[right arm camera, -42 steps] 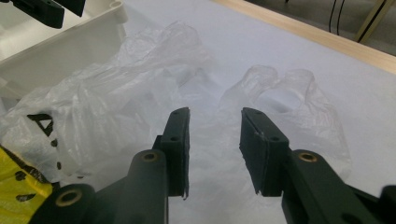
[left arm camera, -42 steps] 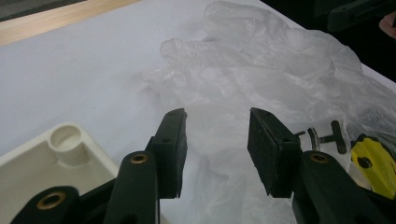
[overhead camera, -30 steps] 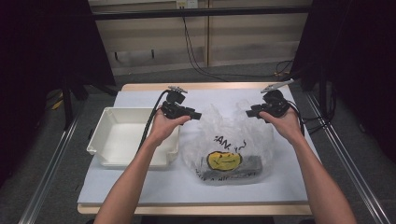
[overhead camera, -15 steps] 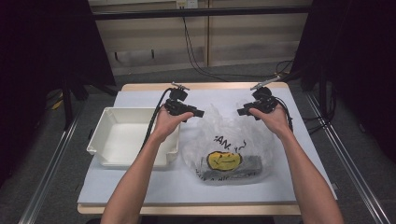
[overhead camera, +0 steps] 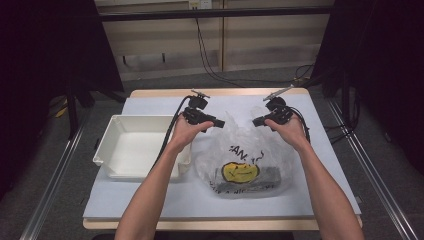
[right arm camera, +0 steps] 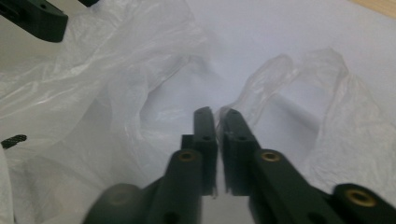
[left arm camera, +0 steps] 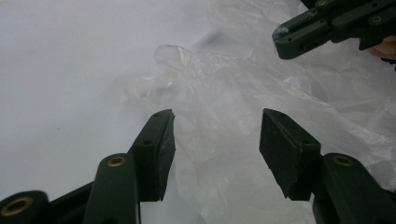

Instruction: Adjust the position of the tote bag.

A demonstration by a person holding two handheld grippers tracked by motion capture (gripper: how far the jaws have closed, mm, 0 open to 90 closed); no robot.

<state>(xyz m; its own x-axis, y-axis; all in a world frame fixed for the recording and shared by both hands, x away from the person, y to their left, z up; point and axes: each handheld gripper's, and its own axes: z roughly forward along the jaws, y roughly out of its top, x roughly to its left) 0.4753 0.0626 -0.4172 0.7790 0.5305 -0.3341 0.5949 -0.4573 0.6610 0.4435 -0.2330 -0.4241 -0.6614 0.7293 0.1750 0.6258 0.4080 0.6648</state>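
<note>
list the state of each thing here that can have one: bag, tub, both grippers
Clear plastic bag with a yellow smiley face: lying crumpled on the table, dark contents inside.
White rectangular plastic tub: upright, empty.
Left gripper: open, jaws either side of bag film.
Right gripper: shut, pinching thin bag film.

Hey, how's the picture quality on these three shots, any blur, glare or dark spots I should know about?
High view: table evenly lit, surroundings nearly black, plastic bag slightly shiny. Left gripper view: left gripper fairly sharp, table surface washed out to pale grey. Right gripper view: right gripper sharp at its tips, soft at the bottom edge; bag folds show mild glare.
</note>
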